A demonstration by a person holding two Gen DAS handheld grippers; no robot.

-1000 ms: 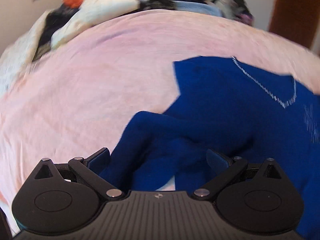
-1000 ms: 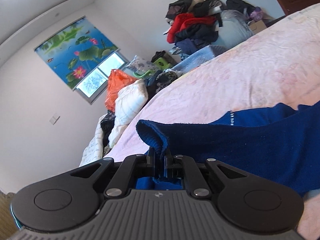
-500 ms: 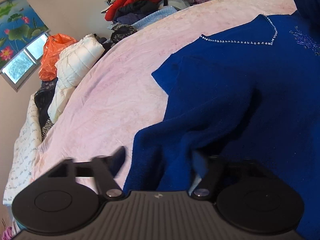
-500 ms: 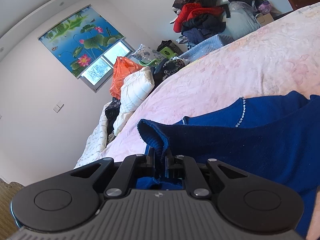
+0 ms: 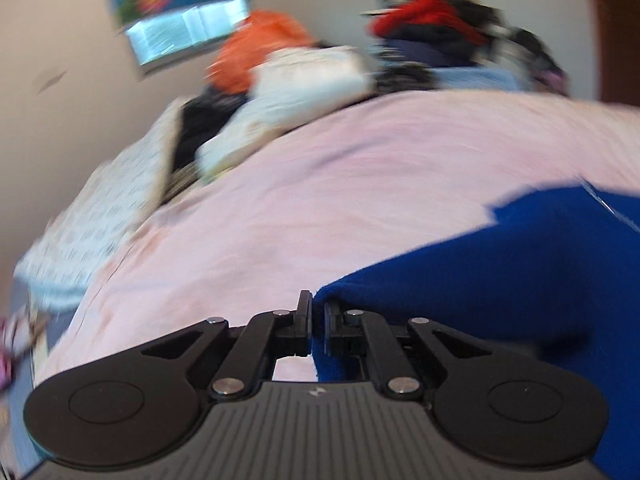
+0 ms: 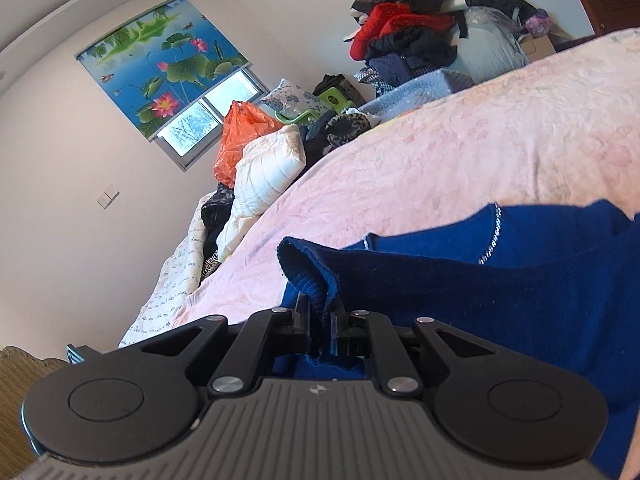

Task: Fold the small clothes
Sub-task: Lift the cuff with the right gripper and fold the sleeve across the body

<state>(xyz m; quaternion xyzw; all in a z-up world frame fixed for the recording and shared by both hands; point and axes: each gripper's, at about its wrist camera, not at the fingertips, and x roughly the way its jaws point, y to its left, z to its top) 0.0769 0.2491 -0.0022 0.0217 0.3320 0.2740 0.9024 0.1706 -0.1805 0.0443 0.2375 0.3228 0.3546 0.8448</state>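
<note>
Blue knit sweater (image 6: 520, 292) lies on the pink bed (image 6: 460, 152), extending right of both grippers. Left gripper (image 5: 316, 320) is clamped on a sweater edge; right gripper (image 6: 320, 320) pinches a ribbed cuff (image 6: 308, 276) between its fingers.

Your left tongs (image 5: 317, 312) are pinched together on blue cloth; your right tongs (image 6: 321, 322) clamp a blue fold.

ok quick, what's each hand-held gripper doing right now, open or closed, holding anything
Left hand-held gripper: closed on an edge of the blue sweater.
Right hand-held gripper: closed on a fold of the blue sweater.
</note>
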